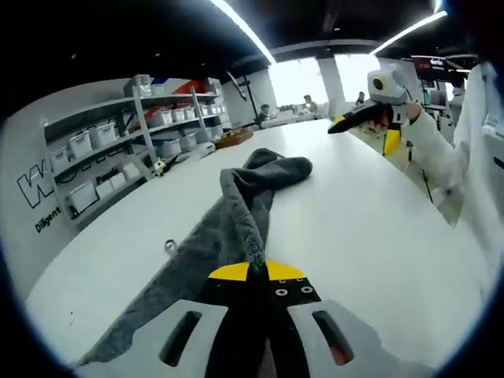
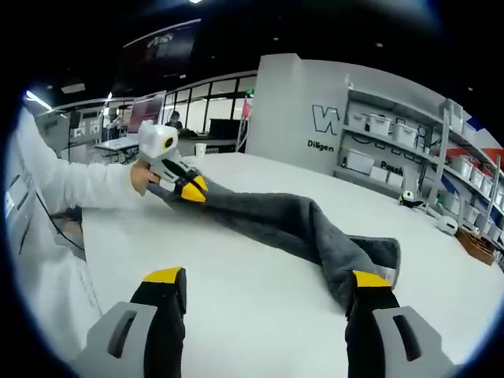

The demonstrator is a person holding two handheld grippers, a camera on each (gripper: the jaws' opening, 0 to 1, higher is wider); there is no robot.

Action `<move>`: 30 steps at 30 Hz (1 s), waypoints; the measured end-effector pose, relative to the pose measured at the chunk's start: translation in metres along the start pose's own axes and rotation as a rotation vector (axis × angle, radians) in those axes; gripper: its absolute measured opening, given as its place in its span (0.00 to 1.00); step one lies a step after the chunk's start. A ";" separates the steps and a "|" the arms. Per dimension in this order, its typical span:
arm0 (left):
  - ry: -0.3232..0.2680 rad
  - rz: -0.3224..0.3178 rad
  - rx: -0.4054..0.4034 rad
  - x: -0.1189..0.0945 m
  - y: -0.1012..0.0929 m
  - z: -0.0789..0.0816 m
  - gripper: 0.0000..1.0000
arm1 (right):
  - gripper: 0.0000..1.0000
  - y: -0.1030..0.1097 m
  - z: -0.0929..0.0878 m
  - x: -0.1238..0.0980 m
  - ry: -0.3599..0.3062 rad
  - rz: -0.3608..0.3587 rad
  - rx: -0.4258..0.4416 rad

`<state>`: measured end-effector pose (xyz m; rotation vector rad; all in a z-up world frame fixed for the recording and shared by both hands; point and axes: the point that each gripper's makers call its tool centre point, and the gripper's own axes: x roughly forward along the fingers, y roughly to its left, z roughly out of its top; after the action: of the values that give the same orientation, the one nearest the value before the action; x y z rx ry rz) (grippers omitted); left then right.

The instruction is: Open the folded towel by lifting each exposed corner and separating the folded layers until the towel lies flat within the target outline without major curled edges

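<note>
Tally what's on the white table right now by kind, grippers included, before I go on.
Grey towel: 1, bunched into a long rope across the table
Left gripper: 1, shut on the towel's edge
Right gripper: 1, open, above the table near the towel's far end
Small metal ring beside the towel: 1
Total: 4

I see the towel (image 2: 299,224) stretched along the table (image 2: 244,315), one end in my left gripper (image 2: 191,189), the other bunched beside my right gripper (image 2: 268,295). Shelves (image 2: 409,150) with bins (image 2: 358,161) stand beyond the table.
</note>
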<state>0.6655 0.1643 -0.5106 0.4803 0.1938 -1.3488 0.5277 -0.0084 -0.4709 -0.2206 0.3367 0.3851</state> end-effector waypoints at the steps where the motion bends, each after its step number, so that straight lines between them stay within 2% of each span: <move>1: 0.008 -0.013 -0.006 -0.001 -0.006 -0.005 0.04 | 0.83 0.001 0.000 0.000 0.000 0.001 -0.002; 5: 0.057 -0.061 -0.034 -0.001 -0.028 -0.028 0.04 | 0.82 0.006 0.003 0.001 -0.003 0.010 -0.010; 8: 0.083 -0.087 -0.053 0.000 -0.036 -0.039 0.04 | 0.82 0.010 0.003 0.002 -0.001 0.017 -0.014; 18: 0.081 -0.106 -0.126 -0.001 -0.039 -0.040 0.05 | 0.81 0.013 0.001 0.003 0.007 0.022 -0.016; 22: 0.057 -0.096 -0.151 -0.009 -0.041 -0.035 0.12 | 0.81 0.009 -0.001 0.002 0.009 0.015 -0.010; 25: -0.001 -0.075 -0.202 -0.024 -0.045 -0.027 0.16 | 0.80 0.003 -0.003 0.001 0.007 0.006 0.002; 30: -0.080 -0.013 -0.294 -0.052 -0.042 -0.023 0.24 | 0.79 -0.002 -0.009 0.004 0.016 -0.002 0.024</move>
<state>0.6168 0.2142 -0.5192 0.1780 0.3243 -1.3231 0.5293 -0.0116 -0.4797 -0.2004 0.3564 0.3772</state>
